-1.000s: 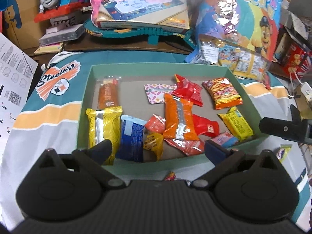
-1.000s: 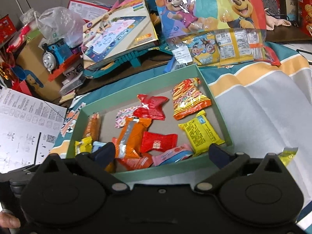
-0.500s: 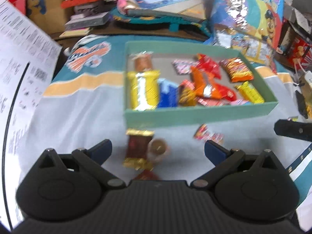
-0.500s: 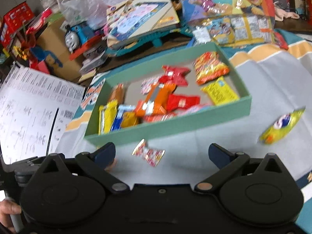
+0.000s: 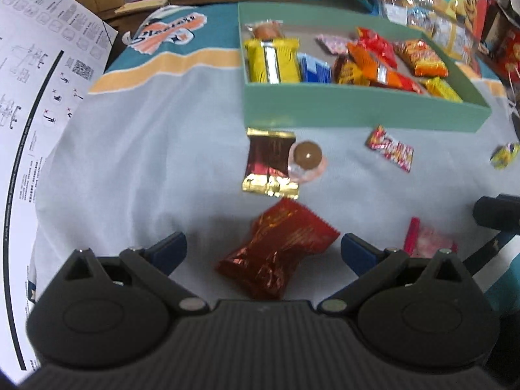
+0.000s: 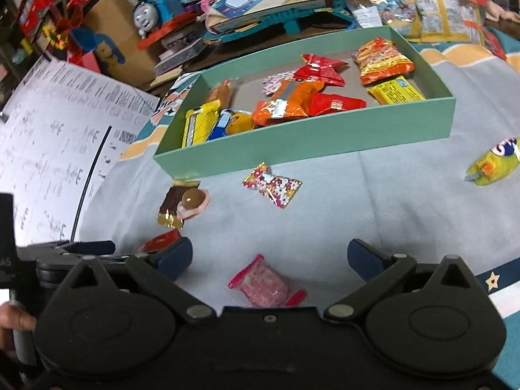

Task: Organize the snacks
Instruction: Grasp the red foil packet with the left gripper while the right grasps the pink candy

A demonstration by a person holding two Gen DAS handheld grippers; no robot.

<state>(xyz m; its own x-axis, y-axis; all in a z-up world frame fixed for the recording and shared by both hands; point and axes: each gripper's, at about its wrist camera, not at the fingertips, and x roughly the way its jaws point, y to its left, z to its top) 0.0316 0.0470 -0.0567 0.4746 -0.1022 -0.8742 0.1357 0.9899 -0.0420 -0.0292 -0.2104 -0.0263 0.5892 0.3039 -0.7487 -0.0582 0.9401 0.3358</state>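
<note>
The left gripper [image 5: 261, 250] is spread wide with a crinkled dark-red foil snack packet [image 5: 276, 255] lying between its blue fingertips on the pale grey cloth [image 5: 146, 162], and the right gripper [image 6: 269, 256], equally spread, has a small pink-and-clear wrapped candy [image 6: 265, 284] between its own. Farther out lie a maroon-and-gold bar wrapper [image 5: 271, 164] touching a round brown chocolate ball [image 5: 307, 154], a red patterned twist candy [image 6: 273, 187], and a yellow pouch [image 6: 497, 162] off right. Behind them the shallow mint-green cardboard box [image 6: 308, 139] holds many bright packets, with a printed white sheet [image 5: 35, 81] at left.
</note>
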